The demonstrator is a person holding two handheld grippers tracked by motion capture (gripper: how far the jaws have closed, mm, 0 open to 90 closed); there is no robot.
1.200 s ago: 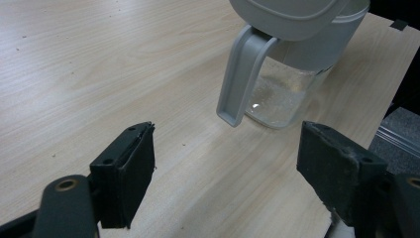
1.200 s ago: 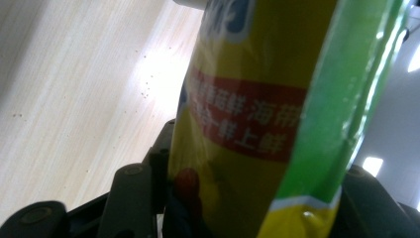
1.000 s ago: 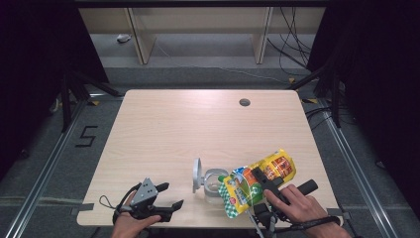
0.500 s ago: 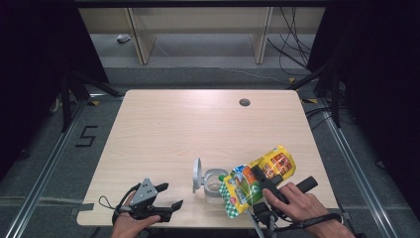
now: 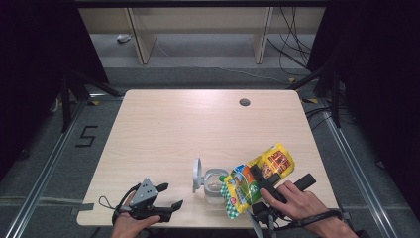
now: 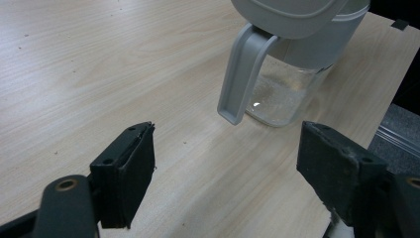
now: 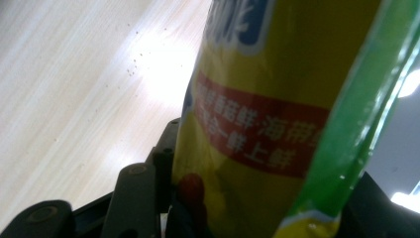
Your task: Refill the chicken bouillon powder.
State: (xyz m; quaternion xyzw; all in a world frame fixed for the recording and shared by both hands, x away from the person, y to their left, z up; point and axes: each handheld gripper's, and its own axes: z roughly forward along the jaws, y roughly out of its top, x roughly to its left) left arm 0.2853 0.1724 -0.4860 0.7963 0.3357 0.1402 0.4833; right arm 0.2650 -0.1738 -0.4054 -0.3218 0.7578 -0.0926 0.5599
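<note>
**Bag held over the jar at the near edge of the table**

The right gripper [image 5: 261, 181] has its jaws closed on a yellow and green snack bag [image 5: 257, 176], which lies tilted at the near right of the table [image 5: 168, 129], its green end low and to the left, its yellow end higher and farther right. The green end sits over the mouth of a clear glass jar [image 5: 215, 184]; whether it touches the rim cannot be told. In the right gripper view the bag [image 7: 277, 114] rises between the jaws, with a red band of print across its yellow face.

The jar stands near the table's near edge, just left of the bag. Its grey lid [image 5: 197, 174] is swung open and stands upright on the jar's left side. In the left gripper view the jar [image 6: 287, 89] stands ahead of the jaws, with the grey lid [image 6: 292, 15] and its clasp hanging in front of the glass.

The left gripper [image 5: 166, 202] rests at the near left of the table, well left of the jar, held in the person's left hand [image 5: 130, 227]. Its jaws stand wide open with nothing between them, bare wood showing in the gap.
</note>
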